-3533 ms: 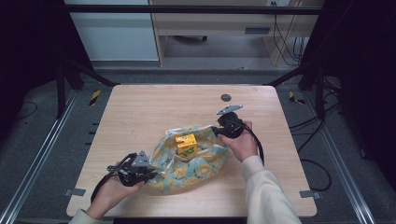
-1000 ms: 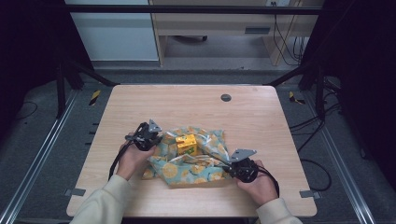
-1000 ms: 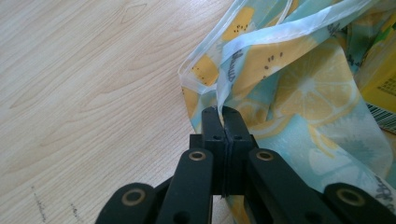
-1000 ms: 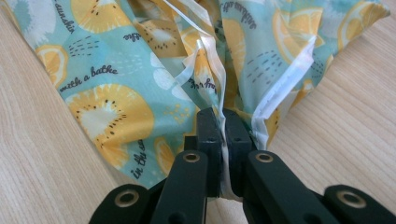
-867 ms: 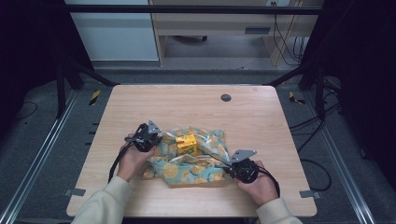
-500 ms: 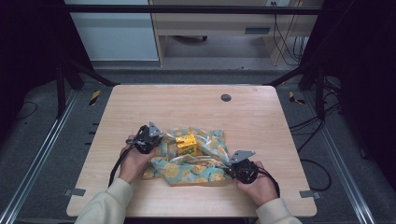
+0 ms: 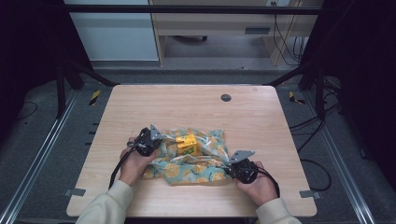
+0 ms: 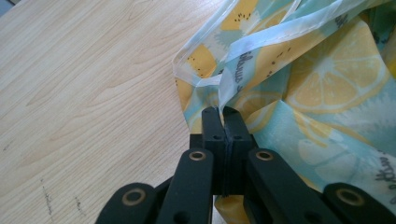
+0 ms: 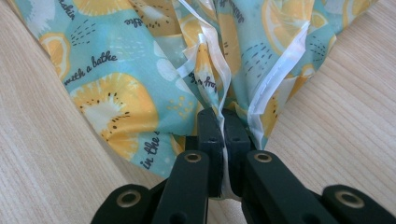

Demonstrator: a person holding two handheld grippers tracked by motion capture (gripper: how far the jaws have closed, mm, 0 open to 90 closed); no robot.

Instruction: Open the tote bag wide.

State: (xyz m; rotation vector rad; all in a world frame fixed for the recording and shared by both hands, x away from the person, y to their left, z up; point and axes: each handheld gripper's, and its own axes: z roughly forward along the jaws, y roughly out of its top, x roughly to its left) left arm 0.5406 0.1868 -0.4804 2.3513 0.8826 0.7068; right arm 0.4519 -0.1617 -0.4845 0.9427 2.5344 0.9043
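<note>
Cloth [image 7: 192, 164] printed with lemon slices is lying crumpled on the near half of the bench [image 7: 196, 103], and a small yellow box [image 7: 186, 144] is sitting on top of it, near its middle. You are pinching the cloth at two opposite spots. Your left hand-held gripper [image 8: 223, 115] is clamped tight on a fold at the cloth's white hem, jaws fully together with the fabric caught at their tips. Your right hand-held gripper [image 9: 222, 120] is doing the same on a bunched edge at the other side, with a strip of hem running down between its jaws.

It looks as if you are gathering the corners over the box to wrap it. If so, both grips are shallow, right at the jaw tips, so avoid any sharp tug, since the thin cloth could slide out. Lift and draw both corners inward together, at an even pace, so the box is not tipping or rolling off to one side. Keep the fabric low over the box, and watch that loose folds are not dragging it toward the near edge.
</note>
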